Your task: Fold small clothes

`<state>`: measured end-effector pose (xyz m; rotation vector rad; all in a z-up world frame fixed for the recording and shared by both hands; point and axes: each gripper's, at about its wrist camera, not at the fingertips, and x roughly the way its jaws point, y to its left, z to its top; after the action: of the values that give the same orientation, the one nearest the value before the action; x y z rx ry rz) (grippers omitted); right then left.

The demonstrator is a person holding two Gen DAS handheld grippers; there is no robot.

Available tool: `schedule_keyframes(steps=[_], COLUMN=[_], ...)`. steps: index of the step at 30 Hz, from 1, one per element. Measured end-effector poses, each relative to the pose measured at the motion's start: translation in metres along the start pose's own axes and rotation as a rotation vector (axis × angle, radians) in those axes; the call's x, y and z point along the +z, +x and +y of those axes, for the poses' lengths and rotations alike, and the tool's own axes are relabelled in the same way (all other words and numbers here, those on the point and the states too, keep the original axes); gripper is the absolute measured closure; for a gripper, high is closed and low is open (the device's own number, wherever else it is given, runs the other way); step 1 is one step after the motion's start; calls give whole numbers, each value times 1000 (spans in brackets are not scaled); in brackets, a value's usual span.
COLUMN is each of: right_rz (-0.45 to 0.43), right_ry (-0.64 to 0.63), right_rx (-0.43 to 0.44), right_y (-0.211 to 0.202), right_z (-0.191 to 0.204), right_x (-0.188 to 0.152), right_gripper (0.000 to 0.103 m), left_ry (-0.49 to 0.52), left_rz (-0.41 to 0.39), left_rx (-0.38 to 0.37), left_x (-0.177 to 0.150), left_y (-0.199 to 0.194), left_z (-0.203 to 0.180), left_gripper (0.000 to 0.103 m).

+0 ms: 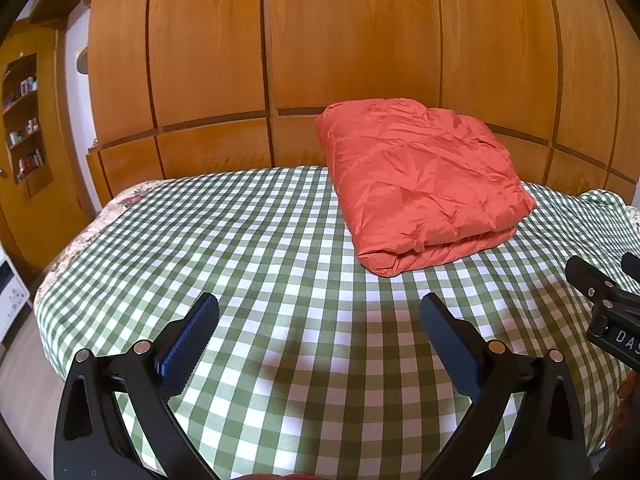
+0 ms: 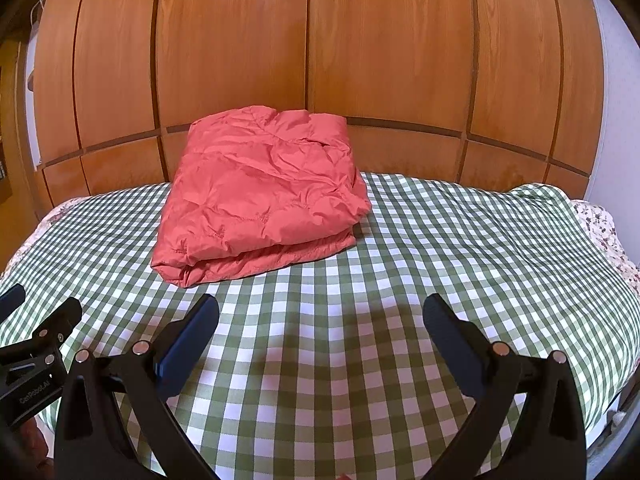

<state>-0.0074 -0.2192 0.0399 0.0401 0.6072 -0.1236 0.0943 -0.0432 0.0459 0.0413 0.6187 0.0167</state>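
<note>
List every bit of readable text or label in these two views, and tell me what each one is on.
"DAS", cut off by the frame edge: on the body of the right gripper, seen from the left wrist.
"GenRobot.AI", small and tilted: on the body of the left gripper, seen from the right wrist.
Bottles on the wall shelf: labels too small to read.
Orange garment and checked cloth: no text visible.

garment (image 1: 420, 184) on cloth (image 1: 280, 260) — far side | wardrobe (image 1: 348, 40) behind
</note>
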Motion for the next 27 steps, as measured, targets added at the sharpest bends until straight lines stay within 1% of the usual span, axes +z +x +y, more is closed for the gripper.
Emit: schedule_keyframes(steps=[27], right_rz=[5], right_ry=[0], right_rx=[0], right_y=[1], right_z=[1], right_x=[0], right_gripper=[2], left_ry=[-2], left_rz=[17], left_rx=[-25], left_x=[-3], left_y=[-1], left_z=[-2], left_gripper=[4])
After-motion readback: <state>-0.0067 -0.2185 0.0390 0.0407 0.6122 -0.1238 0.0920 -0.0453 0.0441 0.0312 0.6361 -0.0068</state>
